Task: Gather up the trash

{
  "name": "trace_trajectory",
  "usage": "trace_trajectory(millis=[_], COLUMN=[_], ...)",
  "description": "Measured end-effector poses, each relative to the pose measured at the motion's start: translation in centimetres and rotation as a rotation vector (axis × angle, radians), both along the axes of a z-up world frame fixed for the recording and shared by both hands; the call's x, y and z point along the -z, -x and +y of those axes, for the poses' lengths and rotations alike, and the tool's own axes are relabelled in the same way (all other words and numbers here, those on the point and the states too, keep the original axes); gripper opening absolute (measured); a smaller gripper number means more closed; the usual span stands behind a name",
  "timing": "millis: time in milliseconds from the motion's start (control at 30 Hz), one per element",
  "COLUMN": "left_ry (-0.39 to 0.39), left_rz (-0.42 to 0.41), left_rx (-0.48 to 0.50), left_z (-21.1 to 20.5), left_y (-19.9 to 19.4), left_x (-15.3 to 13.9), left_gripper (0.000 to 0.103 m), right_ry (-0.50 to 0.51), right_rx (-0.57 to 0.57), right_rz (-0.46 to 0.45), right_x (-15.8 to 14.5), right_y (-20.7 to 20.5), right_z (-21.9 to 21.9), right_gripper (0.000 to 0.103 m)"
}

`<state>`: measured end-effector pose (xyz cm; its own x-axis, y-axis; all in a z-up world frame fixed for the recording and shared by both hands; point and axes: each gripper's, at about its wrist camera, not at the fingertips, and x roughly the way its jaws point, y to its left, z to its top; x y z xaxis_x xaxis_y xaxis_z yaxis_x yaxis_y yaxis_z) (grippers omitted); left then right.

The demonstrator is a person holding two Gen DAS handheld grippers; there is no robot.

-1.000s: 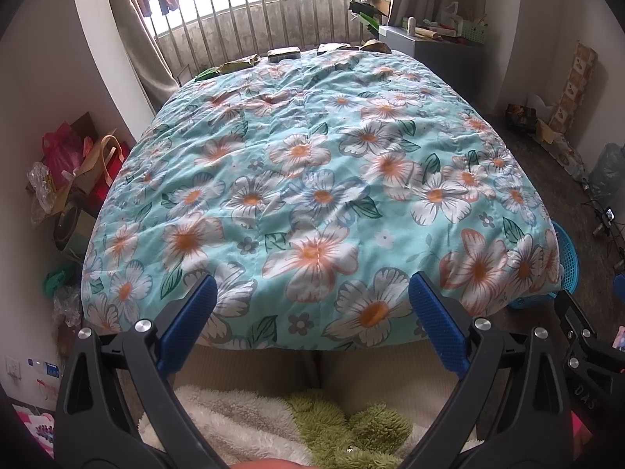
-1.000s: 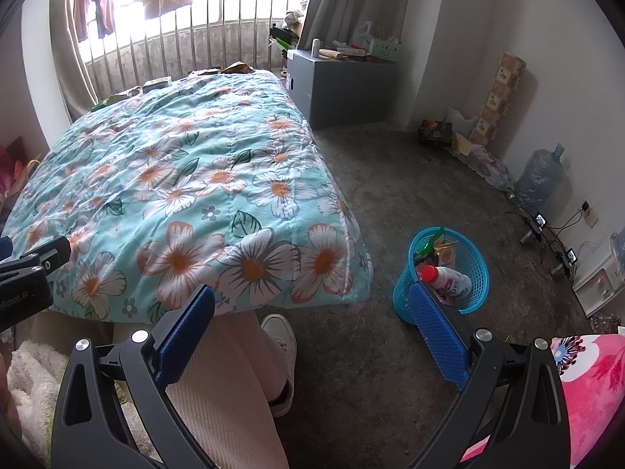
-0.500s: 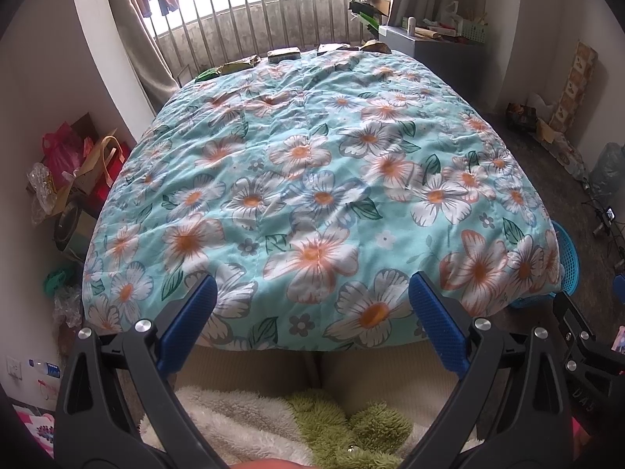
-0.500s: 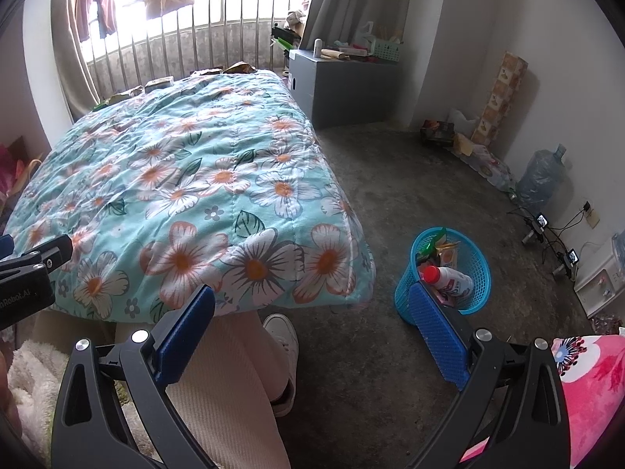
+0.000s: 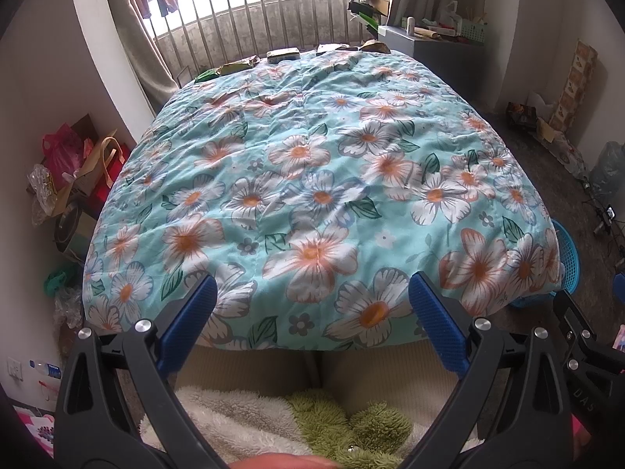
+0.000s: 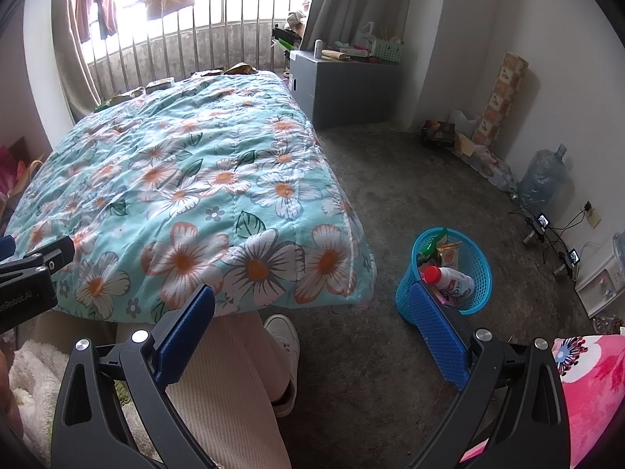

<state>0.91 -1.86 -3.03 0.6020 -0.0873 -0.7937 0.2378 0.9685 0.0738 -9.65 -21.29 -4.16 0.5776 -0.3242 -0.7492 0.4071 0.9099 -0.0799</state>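
Observation:
A blue mesh trash basket (image 6: 474, 260) stands on the floor right of the bed's foot, holding a white bottle with a red cap (image 6: 449, 279) and wrappers; its rim (image 5: 568, 262) peeks out past the quilt. Several snack packets (image 5: 283, 54) lie along the far edge of the bed near the window railing, among them a green one (image 5: 238, 65); the same packets (image 6: 159, 85) show in the right wrist view. My left gripper (image 5: 312, 305) hangs open over the bed's foot with nothing between its fingers. My right gripper (image 6: 312, 316) is open too, beside the basket.
A floral quilt (image 5: 312, 179) covers the bed. A person's leg in cream trousers (image 6: 230, 371) and white shoe (image 6: 283, 332) stand at the foot. A grey cabinet (image 6: 343, 86), bags (image 5: 70, 164) on the left, a water jug (image 6: 543, 176) and cables line the walls.
The right wrist view has shifted slightly, so the basket sits a little further right and up in it. The left gripper has stayed still.

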Motion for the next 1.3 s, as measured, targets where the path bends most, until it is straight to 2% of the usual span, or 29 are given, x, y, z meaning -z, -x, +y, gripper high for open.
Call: trace_trajectory(millis=[1300], left_ry=[-0.005], left_rz=[0.005], left_rx=[0.007], left_z=[0.02], left_y=[0.12], left_x=[0.24], left_gripper=[0.094], right_ry=[-0.007], right_rx=[0.003], right_rz=[-0.005], right_x=[0.01], right_y=[0.16], right_z=[-0.17], right_gripper=[0.097])
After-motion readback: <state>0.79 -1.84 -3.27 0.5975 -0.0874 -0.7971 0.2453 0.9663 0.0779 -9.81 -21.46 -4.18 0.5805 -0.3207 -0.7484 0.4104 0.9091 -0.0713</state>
